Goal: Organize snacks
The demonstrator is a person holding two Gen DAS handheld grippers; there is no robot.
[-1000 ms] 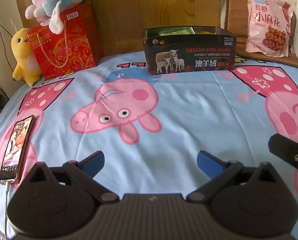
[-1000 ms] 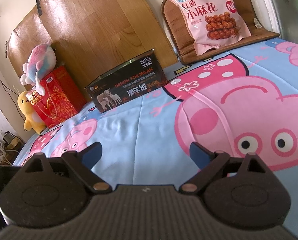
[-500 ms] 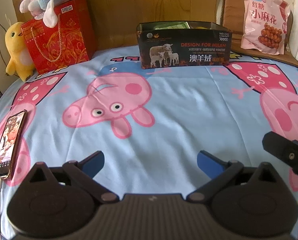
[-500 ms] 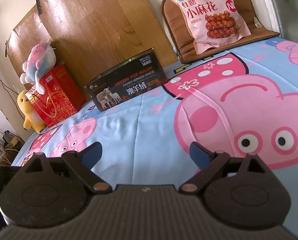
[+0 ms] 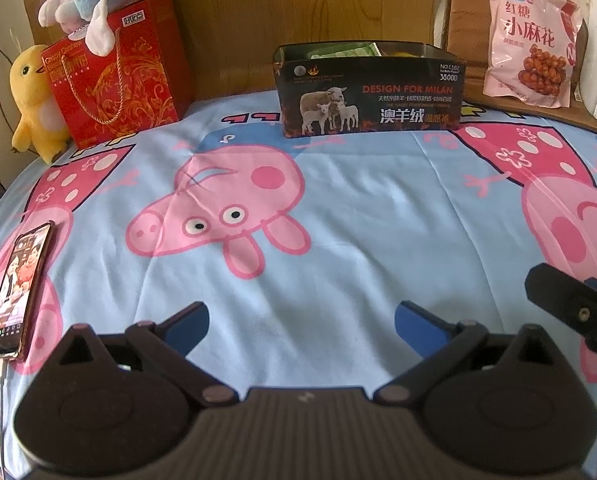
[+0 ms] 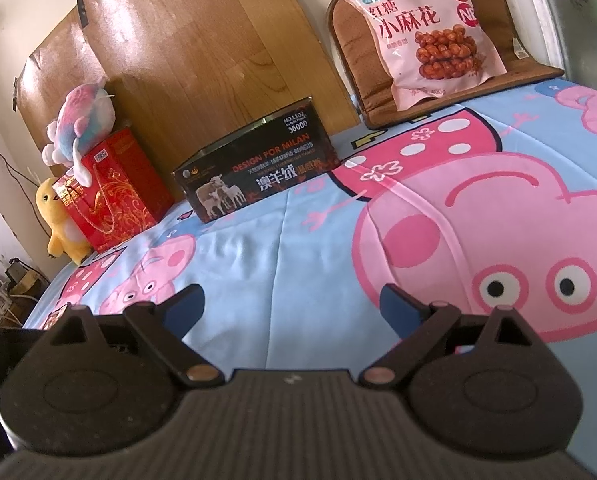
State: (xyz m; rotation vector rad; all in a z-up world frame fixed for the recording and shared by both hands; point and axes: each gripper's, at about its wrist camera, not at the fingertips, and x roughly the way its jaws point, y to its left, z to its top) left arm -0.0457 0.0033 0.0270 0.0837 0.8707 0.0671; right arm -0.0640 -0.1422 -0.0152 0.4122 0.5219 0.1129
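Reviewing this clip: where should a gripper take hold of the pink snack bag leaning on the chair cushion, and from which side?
Probably the pink snack bag by its flat top seam, coming from the front and above. It leans nearly upright against the chair cushion; the belly looks puffy.

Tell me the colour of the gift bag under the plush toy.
Red gift bag with gold swirls, clearest in the left wrist view.

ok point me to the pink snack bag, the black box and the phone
pink snack bag (image 6: 426, 36), right wrist view, middle of its front
black box (image 5: 368, 98), left wrist view, printed front wall
phone (image 5: 18, 292), left wrist view, its lit screen
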